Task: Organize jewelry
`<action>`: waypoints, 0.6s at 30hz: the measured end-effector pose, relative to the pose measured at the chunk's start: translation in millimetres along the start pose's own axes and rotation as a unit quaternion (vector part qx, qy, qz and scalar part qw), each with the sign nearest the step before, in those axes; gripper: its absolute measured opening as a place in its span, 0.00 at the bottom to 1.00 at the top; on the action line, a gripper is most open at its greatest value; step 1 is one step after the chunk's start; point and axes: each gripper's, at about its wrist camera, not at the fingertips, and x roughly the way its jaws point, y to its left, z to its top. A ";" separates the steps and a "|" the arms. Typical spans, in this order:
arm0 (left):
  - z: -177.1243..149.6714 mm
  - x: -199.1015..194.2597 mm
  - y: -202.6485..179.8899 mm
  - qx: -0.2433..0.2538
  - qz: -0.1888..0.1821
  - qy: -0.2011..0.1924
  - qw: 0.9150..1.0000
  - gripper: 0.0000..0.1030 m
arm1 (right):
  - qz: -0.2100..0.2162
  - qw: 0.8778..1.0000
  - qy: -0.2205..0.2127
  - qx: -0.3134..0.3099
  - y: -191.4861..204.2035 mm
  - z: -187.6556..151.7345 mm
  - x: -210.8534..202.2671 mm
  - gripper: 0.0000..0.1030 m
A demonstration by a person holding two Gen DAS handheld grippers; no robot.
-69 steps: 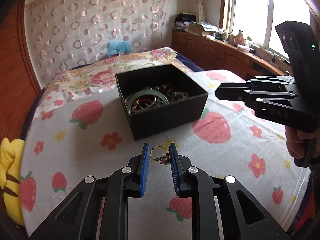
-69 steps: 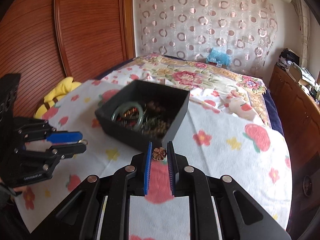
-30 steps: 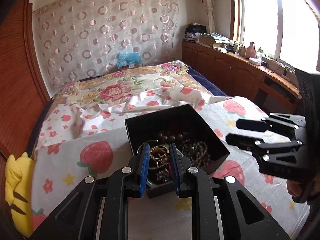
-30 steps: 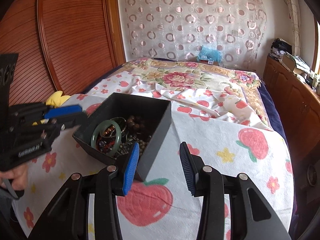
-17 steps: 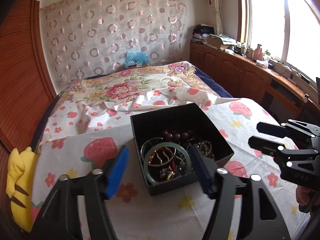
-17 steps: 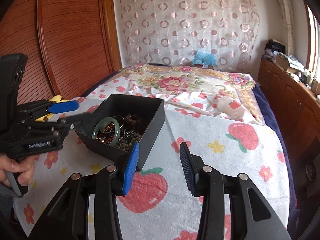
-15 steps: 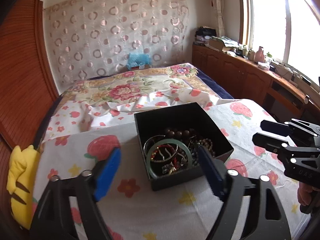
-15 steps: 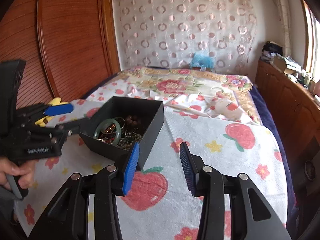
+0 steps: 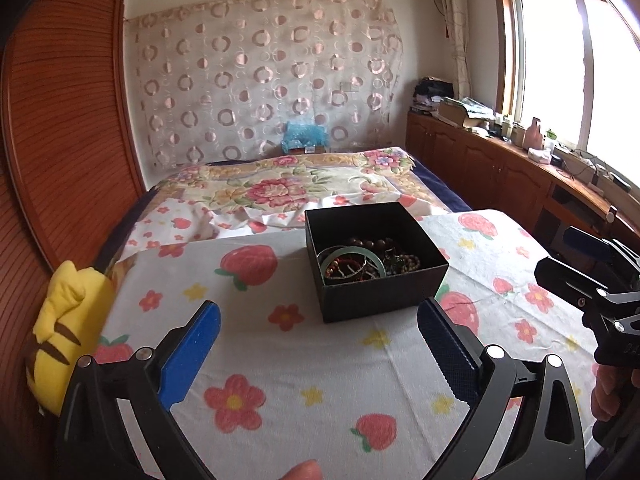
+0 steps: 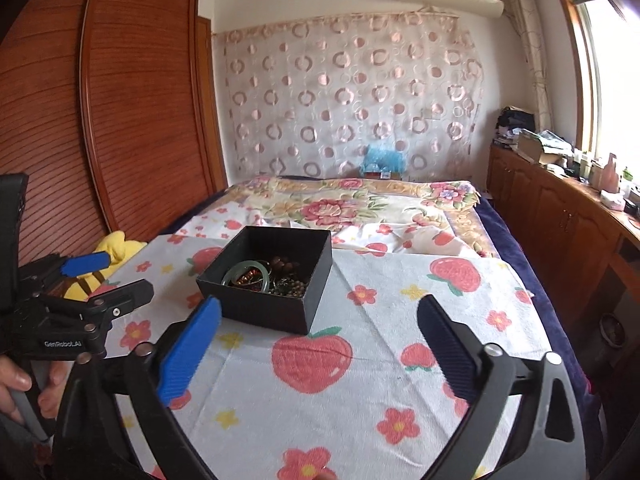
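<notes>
Both grippers hang back from the black box (image 9: 376, 264), which sits on the strawberry-print sheet (image 9: 320, 380) spread over the bed, and both are empty. The left gripper (image 9: 318, 328) has its jaws spread wide with only sheet between them, having just been opening; the right gripper (image 10: 318, 322) likewise has its jaws wide apart, just opened, with nothing between them. The jewelry is gathered inside the box: a pale green bangle (image 9: 351, 265) lies toward the near left of it, dark brown beads (image 9: 370, 245) behind, and a tangle of smaller beaded strands (image 10: 290, 283) to the right. Judging by this, the dropping-in step looks finished for the pieces in hand, and the task seems at or close to its end, since no loose piece shows on the sheet around the box in either view. If anything remains, the next move would call for finding it outside these views and closing the jaws on something small and thin without pinching the cloth. What lies under the top layer in the box cannot be made out, and the smaller pieces there blur into one another. The near edge of the bed is hidden behind the gripper bodies, and a fingertip (image 9: 305, 470) intrudes at the bottom edge of the left view. A yellow plush toy (image 9: 66, 324) lies at the left edge of the bed.
</notes>
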 end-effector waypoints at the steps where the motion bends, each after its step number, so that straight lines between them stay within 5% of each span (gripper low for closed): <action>1: -1.0 -2.7 0.9 -0.003 0.002 -0.002 1.000 0.92 | 0.000 1.000 -0.001 0.001 0.6 -0.2 -0.9 0.97; 18: -11.6 -18.0 4.7 -0.011 0.004 -0.017 1.000 0.92 | -0.010 1.000 -0.013 0.000 9.8 -6.4 -9.0 0.97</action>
